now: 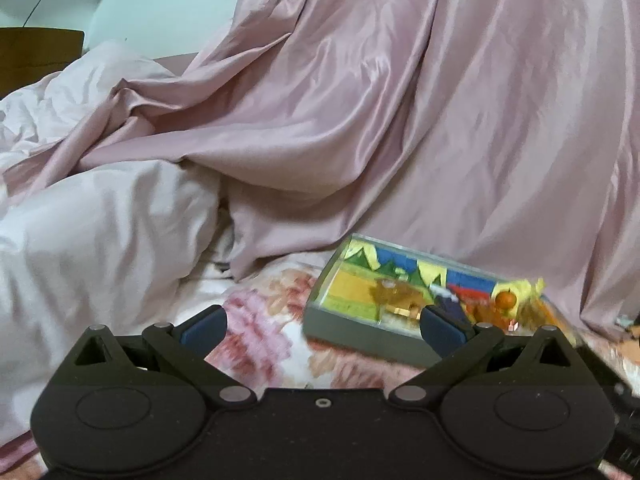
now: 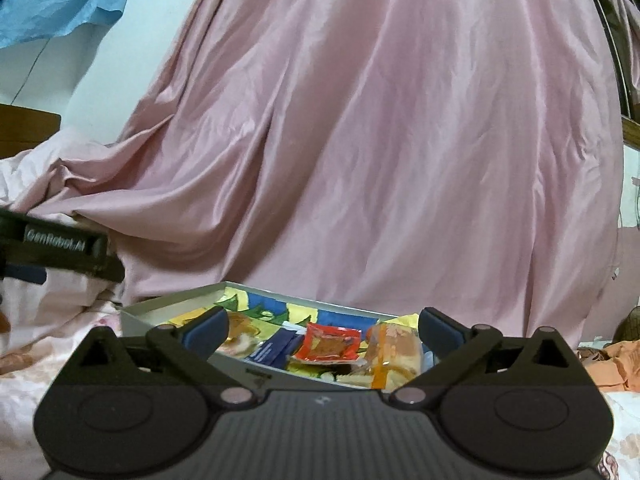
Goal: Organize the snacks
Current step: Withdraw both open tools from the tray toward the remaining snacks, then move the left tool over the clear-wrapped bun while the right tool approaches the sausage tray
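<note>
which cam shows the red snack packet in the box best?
Right wrist view. The red packet lies sharp and unobstructed inside the snack box, between the open right gripper fingers. Left wrist view shows the box blurred, with only a smear of red near its right end.

left claw [image 1: 322, 326]: black body, round hubs, silver pivot pins, blue pads [image 1: 204, 330] | right claw [image 2: 322, 330]: ribbed grey-black body, same blue pads [image 2: 206, 332] | white "GenRobot.AI" marking on left claw's side
</note>
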### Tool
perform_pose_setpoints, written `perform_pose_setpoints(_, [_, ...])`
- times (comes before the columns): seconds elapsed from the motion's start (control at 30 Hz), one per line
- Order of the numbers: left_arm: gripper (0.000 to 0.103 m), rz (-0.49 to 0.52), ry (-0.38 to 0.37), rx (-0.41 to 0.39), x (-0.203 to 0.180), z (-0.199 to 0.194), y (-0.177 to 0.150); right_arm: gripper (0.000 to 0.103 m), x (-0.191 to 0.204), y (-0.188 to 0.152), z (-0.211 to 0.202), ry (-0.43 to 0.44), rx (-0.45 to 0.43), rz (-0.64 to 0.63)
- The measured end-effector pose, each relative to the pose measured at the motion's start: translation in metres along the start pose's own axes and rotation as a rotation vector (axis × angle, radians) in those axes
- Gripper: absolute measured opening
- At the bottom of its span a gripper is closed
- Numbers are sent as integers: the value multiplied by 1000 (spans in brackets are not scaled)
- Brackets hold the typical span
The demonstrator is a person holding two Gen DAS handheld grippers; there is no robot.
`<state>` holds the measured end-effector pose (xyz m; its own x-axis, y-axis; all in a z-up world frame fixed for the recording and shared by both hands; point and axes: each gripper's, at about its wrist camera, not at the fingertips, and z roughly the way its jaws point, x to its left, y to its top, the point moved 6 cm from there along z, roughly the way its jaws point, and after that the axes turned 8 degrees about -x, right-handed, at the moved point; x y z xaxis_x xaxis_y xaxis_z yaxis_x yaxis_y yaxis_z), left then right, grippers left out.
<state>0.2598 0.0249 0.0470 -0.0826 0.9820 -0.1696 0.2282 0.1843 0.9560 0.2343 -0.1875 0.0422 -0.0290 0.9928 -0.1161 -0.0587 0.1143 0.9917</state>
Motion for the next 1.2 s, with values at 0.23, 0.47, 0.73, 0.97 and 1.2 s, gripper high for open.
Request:
perform_pose_setpoints(0.23, [102,48,-3,17,21,-34,-16,103,14,-1,-35,42,6,-5])
perform_pose_setpoints(0.47, [102,78,-15,28,31,-59,-29,103,29,-4,-63,97,46,-26])
perform_pose_setpoints(0.73, [102,121,-52,72,37,-77,-48,103,42,-21,-88,184,156,-39])
perform_pose_setpoints(0.97, [102,150,-74,137,41,-83,-72,103,55,-41,-95,242,284,-90])
perform_pose_setpoints(1.2, [102,204,-70,236,39,-73,-95,103,62,-59,-91,267,370,-105])
